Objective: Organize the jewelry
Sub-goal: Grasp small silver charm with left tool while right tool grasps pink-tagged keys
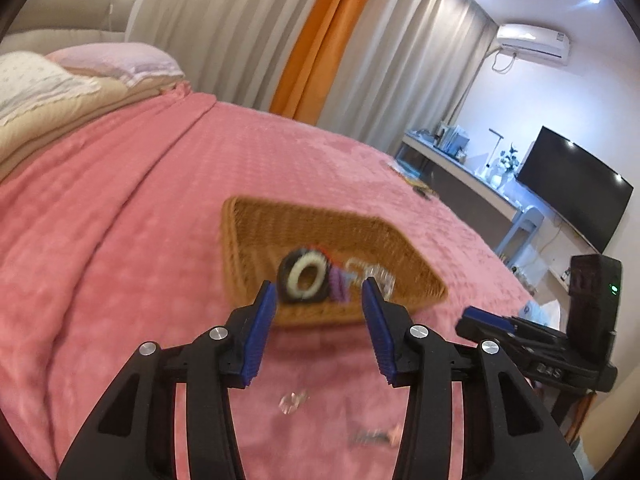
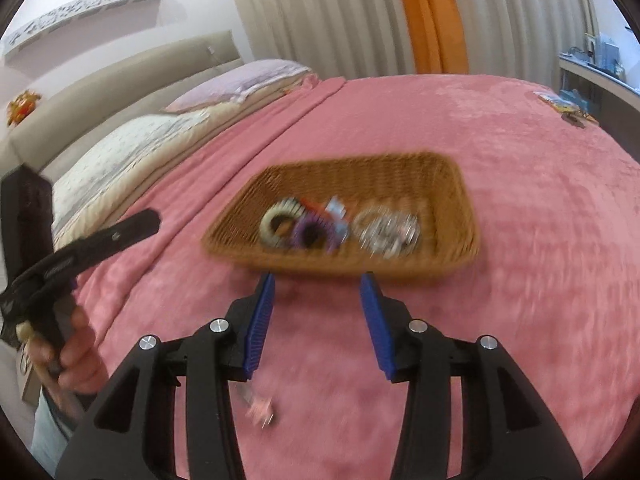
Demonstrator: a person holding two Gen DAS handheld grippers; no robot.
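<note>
Your left gripper (image 1: 319, 286) and right gripper (image 2: 317, 280) both gape wide, holding nothing, fingertips at mid-frame just short of the basket (image 2: 448, 184).

I see a pink bedspread (image 1: 140, 200), pillows (image 1: 116, 60) far left, grey curtains (image 1: 248, 20), and a television (image 1: 576, 188) far right.

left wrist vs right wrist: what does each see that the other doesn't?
Left wrist only: TV, air conditioner, a clear ring-like piece on the blanket.
Right wrist only: the person's left hand, a carved wall shelf, a small pinkish piece on the blanket.
Both: wicker basket holding hair ties and silvery jewelry, pink blanket, orange curtain, both grippers open and empty.
</note>
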